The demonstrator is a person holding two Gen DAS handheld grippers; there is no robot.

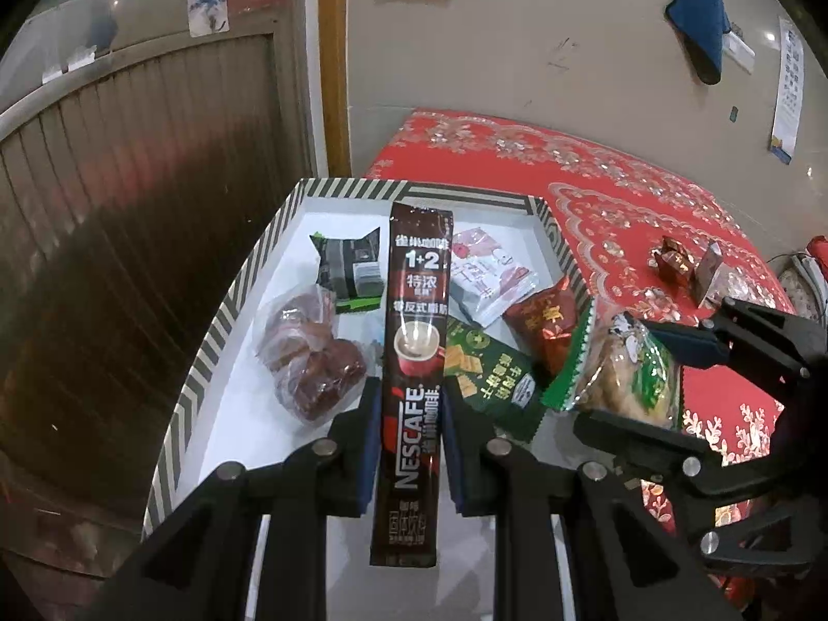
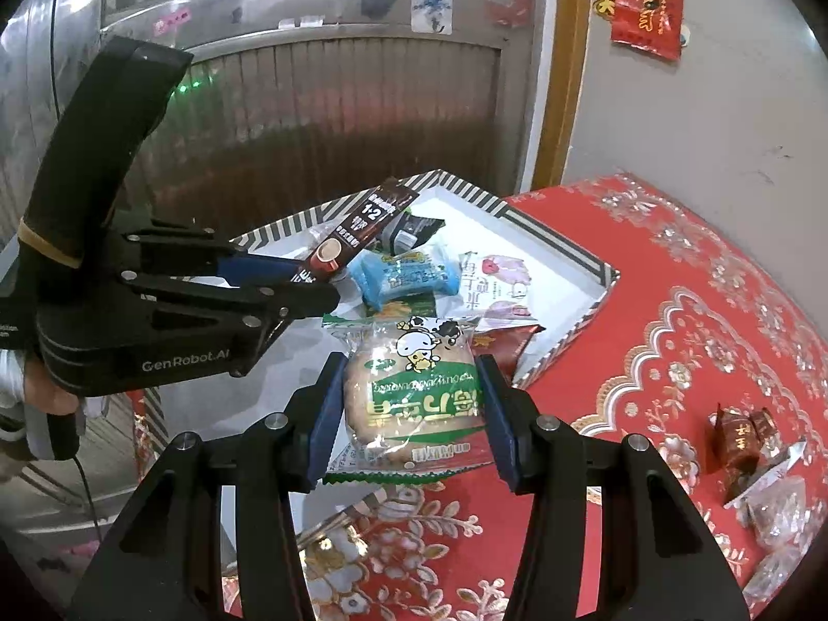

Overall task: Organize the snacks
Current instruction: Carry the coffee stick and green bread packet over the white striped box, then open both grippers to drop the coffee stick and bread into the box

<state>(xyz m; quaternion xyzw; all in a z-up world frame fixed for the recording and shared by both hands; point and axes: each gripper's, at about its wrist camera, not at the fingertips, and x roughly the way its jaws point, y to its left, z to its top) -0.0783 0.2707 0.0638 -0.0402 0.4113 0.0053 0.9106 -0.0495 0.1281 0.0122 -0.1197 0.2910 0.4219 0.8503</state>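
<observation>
A: What's the left gripper (image 1: 411, 445) got?

B: A long, glossy brown coffee stick (image 1: 414, 362), pinched flat between blue pads, held over the striped-rim tray (image 1: 227, 310).

A: And the right gripper (image 2: 411, 409)?

B: Clamped on a crinkly clear-and-green cake packet (image 2: 414, 398), round cake inside, at the tray's near edge.

A: Room left in the tray?

B: White floor shows bare at the left side; packets crowd the right. Foil candies (image 2: 740, 440) lie well apart on the embroidered red cloth (image 2: 673, 336).

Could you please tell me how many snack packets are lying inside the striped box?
6: black-green packet far left, clear bag near left, blue packet middle, pink-white packet far right, red packet and dark green packet near right. Others may be hidden.
</observation>
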